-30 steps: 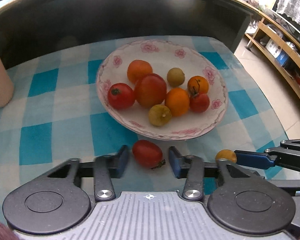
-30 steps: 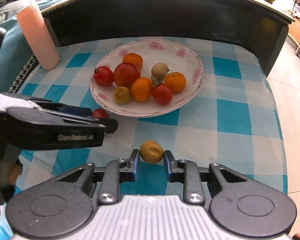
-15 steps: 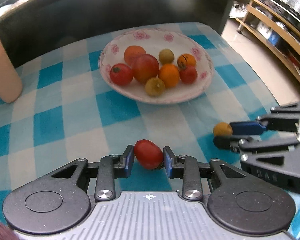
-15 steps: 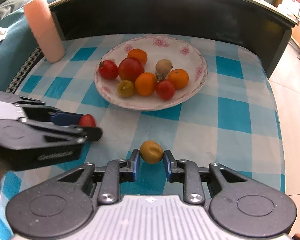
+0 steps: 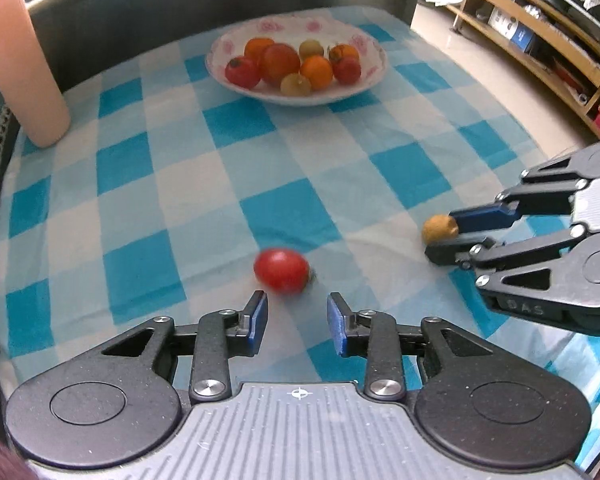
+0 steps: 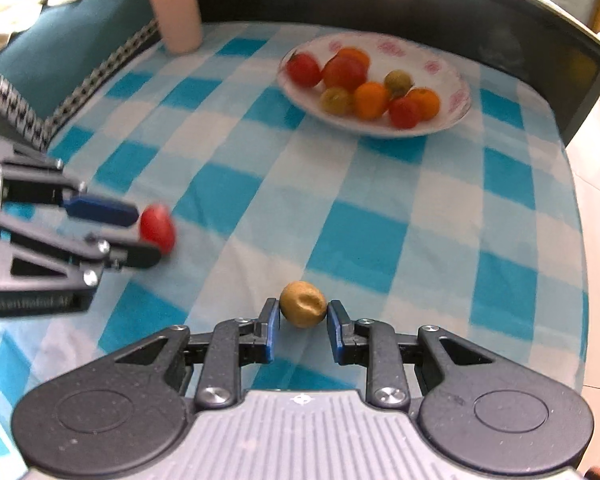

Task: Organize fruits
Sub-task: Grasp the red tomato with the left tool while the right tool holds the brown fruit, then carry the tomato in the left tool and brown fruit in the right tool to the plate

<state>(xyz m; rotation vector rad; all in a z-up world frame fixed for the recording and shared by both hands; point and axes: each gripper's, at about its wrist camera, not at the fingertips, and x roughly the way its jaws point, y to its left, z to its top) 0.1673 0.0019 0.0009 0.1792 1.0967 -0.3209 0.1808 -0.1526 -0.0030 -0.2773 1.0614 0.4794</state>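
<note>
The checked tablecloth is lying under both tools, with the plate of fruit sitting well beyond their tips. The left gripper is standing spread with nothing between its pads, the red tomato lying blurred just past its fingertips. The right gripper is pinching the yellow-brown fruit at its fingertips.

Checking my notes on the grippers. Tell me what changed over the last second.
Both grippers drew back from the plate. The left gripper let go of the red tomato, now lying ahead of its tips. The right gripper stays shut on the brown fruit. Plate's fruits unchanged.
</note>
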